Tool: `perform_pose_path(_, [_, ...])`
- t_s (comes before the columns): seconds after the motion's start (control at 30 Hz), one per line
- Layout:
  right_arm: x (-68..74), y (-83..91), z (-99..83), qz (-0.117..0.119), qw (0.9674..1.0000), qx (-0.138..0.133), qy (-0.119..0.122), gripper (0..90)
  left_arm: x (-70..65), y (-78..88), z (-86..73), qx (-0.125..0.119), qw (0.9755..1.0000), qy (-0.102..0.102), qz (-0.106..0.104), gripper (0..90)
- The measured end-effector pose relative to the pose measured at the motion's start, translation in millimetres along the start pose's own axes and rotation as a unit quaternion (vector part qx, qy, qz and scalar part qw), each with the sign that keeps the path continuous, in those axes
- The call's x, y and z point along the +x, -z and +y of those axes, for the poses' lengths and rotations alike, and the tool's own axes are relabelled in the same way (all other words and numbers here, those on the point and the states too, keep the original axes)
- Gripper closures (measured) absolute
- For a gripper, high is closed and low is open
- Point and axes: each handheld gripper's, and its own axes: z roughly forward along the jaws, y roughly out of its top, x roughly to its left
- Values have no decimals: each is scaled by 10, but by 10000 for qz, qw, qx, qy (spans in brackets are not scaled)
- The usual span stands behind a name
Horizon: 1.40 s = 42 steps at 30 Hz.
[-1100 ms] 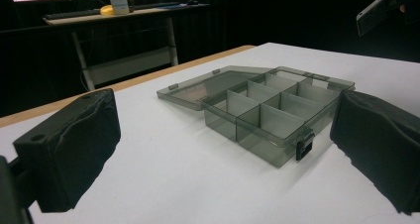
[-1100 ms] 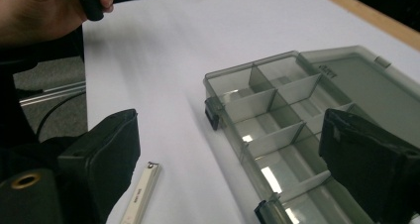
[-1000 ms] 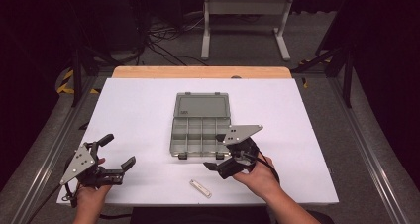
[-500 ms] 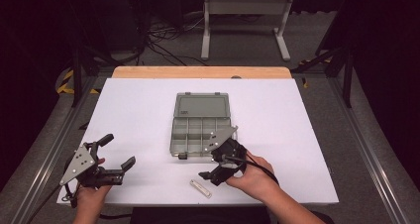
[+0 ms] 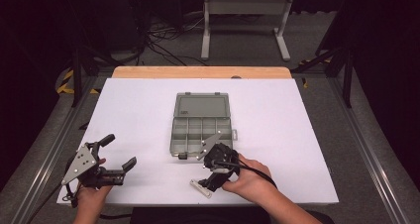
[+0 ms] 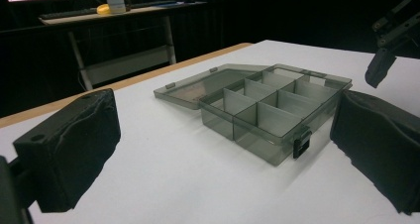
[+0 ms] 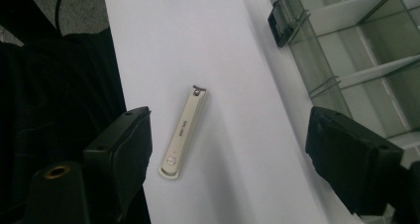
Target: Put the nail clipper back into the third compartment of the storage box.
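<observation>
A small silver nail clipper (image 7: 183, 132) lies flat on the white table (image 5: 277, 135) near its front edge (image 5: 200, 188). My right gripper (image 5: 207, 181) points down over it. The clipper lies between the open jaws (image 7: 237, 154), nearer the left one, and touches neither. These jaws have just been closing a little. A grey see-through compartment box (image 5: 200, 127) sits open mid-table, lid folded back, just beyond the right gripper. My left gripper (image 5: 119, 152) rests at the front left, open and empty (image 6: 225, 149), facing the box (image 6: 277, 110).
The box's black latch (image 7: 282, 21) and its empty compartments lie close beside the right gripper. A metal stand (image 5: 245, 21) and cables (image 5: 163, 45) sit on the floor beyond the table's wooden far edge. Metal rails (image 5: 49, 159) run along both sides.
The right gripper has moved left and toward the table's front edge, lowering from beside the box to over the nail clipper. The left gripper has stayed put.
</observation>
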Motion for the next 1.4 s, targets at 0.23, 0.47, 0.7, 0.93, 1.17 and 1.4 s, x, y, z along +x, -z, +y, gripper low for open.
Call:
perform_pose_path(0.23, [14,-71,-20,6,10000,-61,-64,218,1,6,1,7,10000,-14,7,1])
perform_pose_path(0.47, [53,-191,-7,166,9997,-141,-77,241,-4,2,1,-2,10000,-33,-3,1])
perform_pose_path(0.7, [80,-352,9,263,9996,-65,-24,263,-9,6,1,-22,10000,-30,-1,1])
perform_pose_path(0.93, [113,-443,11,332,9994,93,3,292,-9,6,2,-22,10000,-35,-6,1])
perform_pose_path(1.17, [167,-529,12,314,9993,217,-59,328,-6,13,4,-10,10000,-63,-17,1])
perform_pose_path(1.4, [176,-567,11,241,9994,253,-40,497,-7,12,4,-19,10000,-49,-19,1])
